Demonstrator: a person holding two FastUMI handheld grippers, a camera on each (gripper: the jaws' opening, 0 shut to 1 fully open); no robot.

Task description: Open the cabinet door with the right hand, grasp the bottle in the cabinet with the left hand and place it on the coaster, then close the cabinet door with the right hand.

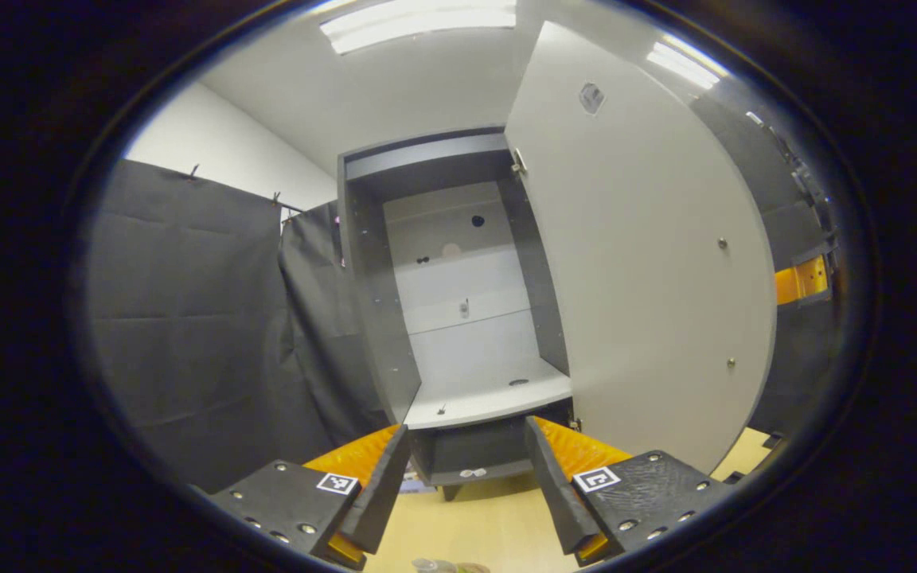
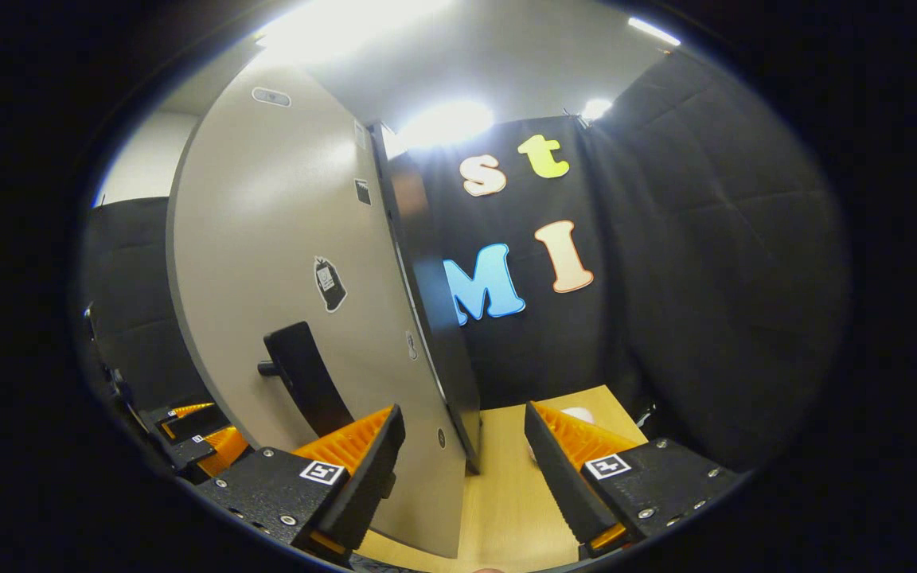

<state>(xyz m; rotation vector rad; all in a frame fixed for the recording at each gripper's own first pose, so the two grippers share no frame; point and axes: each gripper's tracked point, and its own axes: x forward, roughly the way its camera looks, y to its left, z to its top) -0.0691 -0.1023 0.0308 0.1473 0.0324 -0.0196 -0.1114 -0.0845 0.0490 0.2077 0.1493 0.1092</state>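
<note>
Cabinet (image 1: 458,318) stands open, shelves bare; left hand-held gripper (image 1: 466,469) and right hand-held gripper (image 2: 465,461) both gape, holding nothing

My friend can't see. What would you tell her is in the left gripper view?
An open cabinet stands straight ahead, its shelves bare and its pale door swung out to the right. The left gripper points at it with its fingers spread apart, above a wooden table.
</note>
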